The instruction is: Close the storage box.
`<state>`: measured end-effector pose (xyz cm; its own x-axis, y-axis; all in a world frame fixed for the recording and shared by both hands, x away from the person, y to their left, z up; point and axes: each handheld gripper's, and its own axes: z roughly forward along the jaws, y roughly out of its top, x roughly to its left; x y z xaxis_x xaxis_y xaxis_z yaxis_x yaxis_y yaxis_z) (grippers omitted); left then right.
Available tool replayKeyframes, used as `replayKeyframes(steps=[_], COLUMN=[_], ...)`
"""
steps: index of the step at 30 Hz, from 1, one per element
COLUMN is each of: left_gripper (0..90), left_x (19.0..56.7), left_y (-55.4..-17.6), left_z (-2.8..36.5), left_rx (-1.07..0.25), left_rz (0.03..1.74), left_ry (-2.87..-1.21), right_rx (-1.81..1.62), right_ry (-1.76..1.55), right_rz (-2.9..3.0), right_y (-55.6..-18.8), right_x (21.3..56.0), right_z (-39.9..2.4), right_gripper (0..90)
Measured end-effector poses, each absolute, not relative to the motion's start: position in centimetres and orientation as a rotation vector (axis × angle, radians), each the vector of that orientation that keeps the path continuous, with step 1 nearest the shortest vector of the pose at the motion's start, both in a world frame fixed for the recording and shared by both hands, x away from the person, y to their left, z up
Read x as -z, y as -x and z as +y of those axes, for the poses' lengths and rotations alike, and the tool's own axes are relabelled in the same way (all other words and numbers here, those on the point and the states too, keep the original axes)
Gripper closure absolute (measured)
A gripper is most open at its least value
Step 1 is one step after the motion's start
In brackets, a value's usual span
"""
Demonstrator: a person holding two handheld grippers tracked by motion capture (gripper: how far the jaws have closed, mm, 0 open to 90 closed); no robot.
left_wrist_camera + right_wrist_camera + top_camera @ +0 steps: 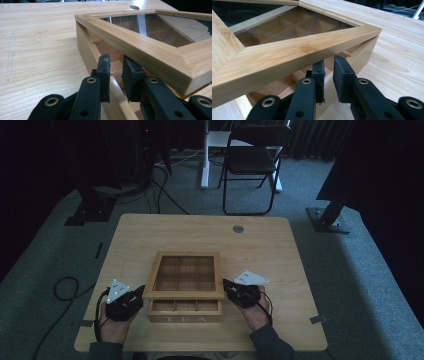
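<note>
A wooden tea box marked TEA stands at the table's front middle. Its glass-paned lid is tilted up off the front, leaving a gap over the dividers. My left gripper is at the box's left side and my right gripper at its right side. In the left gripper view the left gripper pokes under the lid frame, above the side wall, pads a slit apart. In the right gripper view the right gripper sits likewise under the lid frame, beside the wall. Neither holds anything that I can see.
The light wooden table has a round cable hole at its far middle. Beyond it stand a black folding chair and dark stand bases on grey carpet. A cable loop lies on the floor at the left.
</note>
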<state>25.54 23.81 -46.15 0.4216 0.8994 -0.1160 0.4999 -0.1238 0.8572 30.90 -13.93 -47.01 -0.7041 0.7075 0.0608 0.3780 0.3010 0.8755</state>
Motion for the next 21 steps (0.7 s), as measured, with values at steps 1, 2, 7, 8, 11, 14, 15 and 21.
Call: replayKeyframes(steps=[1,2,7,8,11,14,15,21], left_gripper=[76.0,75.7,74.6,74.3,73.5,71.6,70.9,68.2], left_x=[46.20,46.26,46.58,46.62,46.72,46.83,46.87,47.07], left_y=[-25.51,-25.50,-25.37,-25.34,-25.26,-25.23,-25.23,-25.16], left_z=[23.83,23.85,24.02,24.05,24.10,24.15,24.16,24.36], left_rx=[-0.553,-0.551,-0.544,-0.542,-0.538,-0.535,-0.533,-0.531], left_rz=[1.212,1.213,1.218,1.219,1.222,1.224,1.225,1.235], left_ry=[-1.773,-1.772,-1.776,-1.775,-1.768,-1.764,-1.760,-1.755], right_rx=[-1.365,-1.366,-1.359,-1.358,-1.360,-1.359,-1.359,-1.357], right_ry=[-0.981,-0.984,-0.990,-0.991,-0.994,-0.998,-0.999,-1.005], right_rz=[2.238,2.237,2.244,2.246,2.247,2.247,2.248,2.248], right_y=[-30.87,-30.84,-30.73,-30.71,-30.69,-30.67,-30.66,-30.61], right_x=[47.06,47.11,47.38,47.42,47.52,47.56,47.57,47.71], right_z=[-13.93,-13.92,-13.90,-13.90,-13.89,-13.89,-13.89,-13.87], right_gripper=[79.0,79.1,79.1,79.1,79.1,79.1,79.1,79.2])
